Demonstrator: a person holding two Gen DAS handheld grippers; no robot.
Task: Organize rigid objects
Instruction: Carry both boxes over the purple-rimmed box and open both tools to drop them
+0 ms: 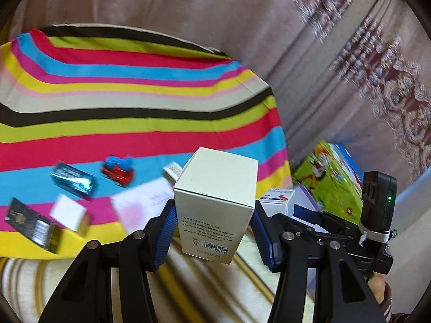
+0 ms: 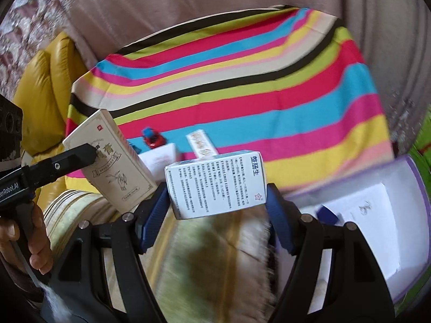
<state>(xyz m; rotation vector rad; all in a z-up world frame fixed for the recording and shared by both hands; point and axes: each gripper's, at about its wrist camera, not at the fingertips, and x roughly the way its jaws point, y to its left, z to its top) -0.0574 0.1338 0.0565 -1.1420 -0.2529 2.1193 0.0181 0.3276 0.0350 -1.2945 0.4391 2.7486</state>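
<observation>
While both hands held their tools above the near edge of the striped surface, the left claw (image 1: 214, 231) was clamped on a cream box (image 1: 215, 204), its blue pads (image 1: 164, 237) pressing the two side faces. That box stood nearly upright between the pads, long axis running up and away from the camera, barcode end nearest and closed top farthest. In the right wrist view the same cream box (image 2: 113, 167) leaned with its printed front showing, top toward the far left.

The right claw (image 2: 216, 202) was clamped on a white medicine box (image 2: 215, 183), which lay crosswise, long axis spanning from one pad to the other, printed text face toward the camera. Both boxes were off the surface, held in the air over a pale striped cushion (image 2: 210, 255) below them.

Just beyond, on the striped cloth (image 1: 134, 123) near its front edge, lay a white paper sheet (image 1: 140, 204), a small white box (image 1: 68, 214), a dark box (image 1: 29, 224) at the near left corner, a blue foil box (image 1: 72, 180) and a red and blue toy car (image 1: 118, 171). A narrow cream box (image 2: 200, 142) lay behind the medicine box. Off the right edge sat a purple-rimmed bin (image 2: 414, 177) with papers inside, and a green picture box (image 1: 328, 180) beyond it. A pinkish curtain (image 1: 188, 8) hung at the far edge.
</observation>
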